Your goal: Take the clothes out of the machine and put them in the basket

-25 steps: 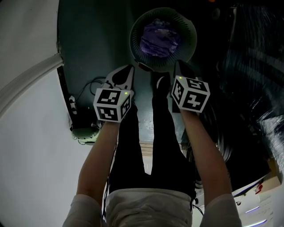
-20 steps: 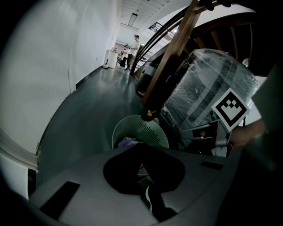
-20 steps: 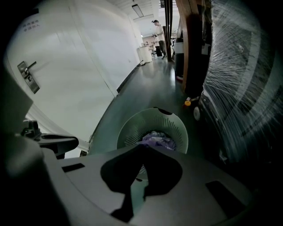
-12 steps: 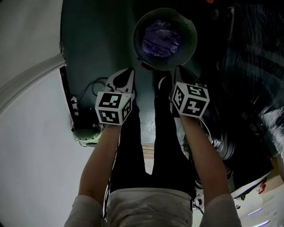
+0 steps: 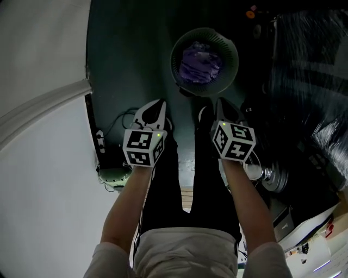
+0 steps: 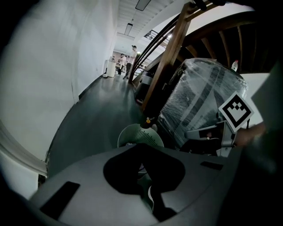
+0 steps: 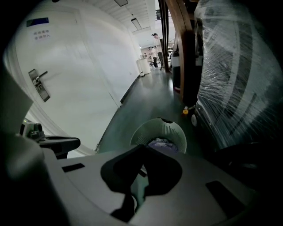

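With left gripper and right gripper both closed on nothing, lift clear of the basket at twelve o'clock holding the purple clothes, without snagging its rim.

Purple clothes in round basket

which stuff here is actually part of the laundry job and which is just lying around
Part of the job:
- basket
- purple clothes inside it
- left gripper and right gripper, both empty

Just lying about:
- plastic-wrapped bulk
- cables by the wall
- small orange object
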Action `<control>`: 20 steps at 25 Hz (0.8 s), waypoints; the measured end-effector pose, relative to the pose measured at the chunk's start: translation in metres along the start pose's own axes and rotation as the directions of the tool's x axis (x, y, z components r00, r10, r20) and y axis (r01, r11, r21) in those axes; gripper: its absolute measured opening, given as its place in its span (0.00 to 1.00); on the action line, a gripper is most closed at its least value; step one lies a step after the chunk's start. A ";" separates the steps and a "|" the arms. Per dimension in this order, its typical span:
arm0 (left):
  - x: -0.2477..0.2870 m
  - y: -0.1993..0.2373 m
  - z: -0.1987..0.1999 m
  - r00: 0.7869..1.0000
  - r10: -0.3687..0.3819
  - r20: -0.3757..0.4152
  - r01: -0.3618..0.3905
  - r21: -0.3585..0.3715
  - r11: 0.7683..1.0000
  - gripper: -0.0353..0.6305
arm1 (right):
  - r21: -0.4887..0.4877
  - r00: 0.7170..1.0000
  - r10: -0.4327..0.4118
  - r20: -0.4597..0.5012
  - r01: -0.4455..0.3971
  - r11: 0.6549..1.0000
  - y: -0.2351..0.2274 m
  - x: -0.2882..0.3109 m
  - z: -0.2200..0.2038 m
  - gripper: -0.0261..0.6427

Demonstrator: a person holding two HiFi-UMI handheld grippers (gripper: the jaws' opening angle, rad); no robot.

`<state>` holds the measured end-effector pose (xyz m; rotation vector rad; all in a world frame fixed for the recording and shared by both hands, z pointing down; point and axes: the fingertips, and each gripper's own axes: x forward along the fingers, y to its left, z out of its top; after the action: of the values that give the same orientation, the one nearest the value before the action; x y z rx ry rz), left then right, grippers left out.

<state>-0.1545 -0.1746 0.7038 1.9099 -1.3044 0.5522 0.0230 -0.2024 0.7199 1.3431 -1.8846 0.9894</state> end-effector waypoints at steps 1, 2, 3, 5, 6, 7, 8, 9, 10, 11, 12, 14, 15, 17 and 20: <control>-0.006 0.000 0.004 1.000 0.001 0.003 -0.001 0.003 1.000 0.08 | -0.001 1.000 0.003 0.014 -0.003 1.000 0.004 -0.007 0.004 0.05; -0.013 -0.001 0.009 1.000 0.002 0.006 -0.002 0.008 1.000 0.08 | 0.001 1.000 0.006 0.029 -0.006 1.000 0.008 -0.013 0.008 0.05; -0.020 -0.001 0.015 1.000 0.003 0.012 -0.003 0.014 1.000 0.08 | 0.004 0.999 0.010 0.044 -0.010 1.000 0.012 -0.021 0.013 0.05; -0.034 -0.001 0.030 1.000 0.004 0.030 -0.005 0.025 1.000 0.08 | 0.005 0.997 0.014 0.075 -0.015 1.000 0.019 -0.036 0.026 0.05; -0.040 -0.001 0.038 0.999 0.004 0.040 -0.005 0.031 1.000 0.08 | -0.003 0.996 0.015 0.091 -0.015 1.000 0.022 -0.043 0.033 0.05; -0.047 -0.001 0.045 0.999 0.004 0.050 -0.006 0.036 0.999 0.08 | -0.013 0.994 0.016 0.105 -0.015 1.000 0.025 -0.051 0.041 0.05; -0.054 -0.001 0.052 0.998 0.005 0.059 -0.007 0.040 0.999 0.08 | -0.022 0.993 0.020 0.118 -0.017 1.000 0.028 -0.058 0.048 0.05; -0.061 -0.002 0.059 0.998 0.004 0.066 -0.007 0.042 0.999 0.08 | -0.025 0.991 0.024 0.129 -0.021 0.999 0.031 -0.066 0.055 0.05; -0.068 -0.004 0.066 0.997 0.002 0.074 -0.005 0.041 0.999 0.08 | -0.023 0.990 0.029 0.139 -0.026 0.999 0.032 -0.075 0.061 0.05; -0.075 -0.007 0.073 0.996 0.001 0.084 -0.003 0.034 0.999 0.08 | -0.017 0.988 0.032 0.149 -0.030 0.999 0.033 -0.084 0.067 0.05; -0.083 -0.010 0.081 0.995 0.000 0.096 -0.002 0.022 1.000 0.08 | -0.012 0.987 0.033 0.159 -0.031 0.999 0.033 -0.094 0.074 0.05; -0.098 -0.016 0.098 0.992 0.001 0.124 -0.001 0.000 1.000 0.08 | -0.007 0.983 0.033 0.183 -0.032 0.999 0.033 -0.115 0.087 0.05; -0.106 -0.020 0.107 0.991 0.001 0.135 -0.001 0.000 1.000 0.08 | -0.005 0.980 0.033 0.196 -0.032 0.999 0.033 -0.125 0.094 0.05; -0.120 -0.030 0.126 0.988 -0.010 0.156 0.008 0.010 1.000 0.08 | 0.001 0.974 0.034 0.224 -0.035 0.999 0.037 -0.144 0.110 0.05; -0.141 -0.046 0.154 0.980 -0.040 0.193 0.032 0.041 0.999 0.08 | 0.011 0.962 0.041 0.268 -0.045 0.999 0.045 -0.172 0.134 0.05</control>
<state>-0.1757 -0.2003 0.4929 2.0559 -1.3861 0.3825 0.0233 -0.2215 0.4987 1.5154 -2.1161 0.8818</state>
